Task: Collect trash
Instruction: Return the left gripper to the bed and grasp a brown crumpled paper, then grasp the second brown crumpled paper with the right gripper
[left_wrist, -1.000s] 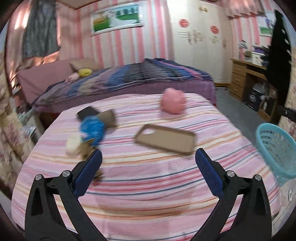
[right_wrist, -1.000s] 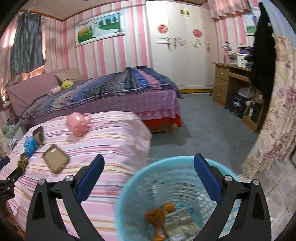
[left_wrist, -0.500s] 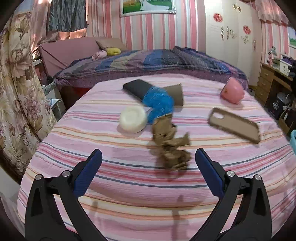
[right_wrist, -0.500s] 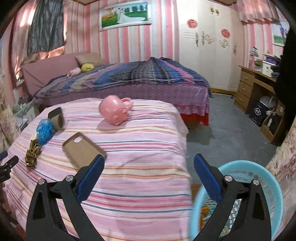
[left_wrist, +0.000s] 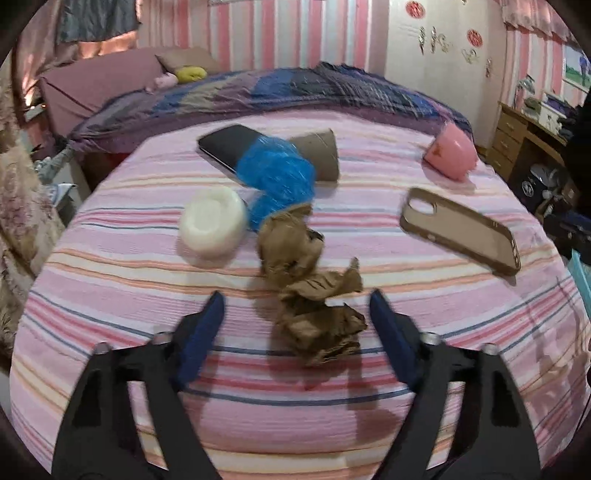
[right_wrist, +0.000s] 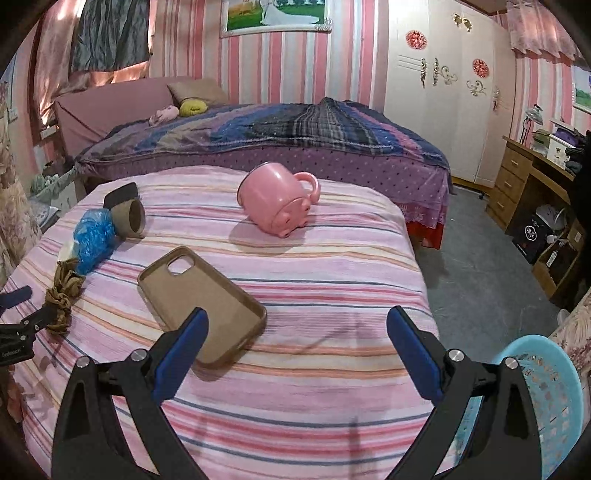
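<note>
1. Left gripper (left_wrist: 295, 314): jaws just narrowing, apart, flanking brown paper (left_wrist: 310, 288) on striped bed (left_wrist: 443, 332), not pressing.
2. Right gripper (right_wrist: 297, 334): jaws apart, empty, above phone case (right_wrist: 199, 295).
3. Basket (right_wrist: 554, 387) at lower right.

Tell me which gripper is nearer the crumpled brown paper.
Left. The left gripper straddles the crumpled brown paper, jaws closing, not yet pressing. The right gripper hovers by the phone case.

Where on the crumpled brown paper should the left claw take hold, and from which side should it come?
Grip the bunched near end of the crumpled brown paper, coming from above and the bed's near edge. That wad stands thickest and lies between the fingers of the left claw, which has just been closing but does not yet press it. The far end lies against the blue plastic bag, so avoid it.
</note>
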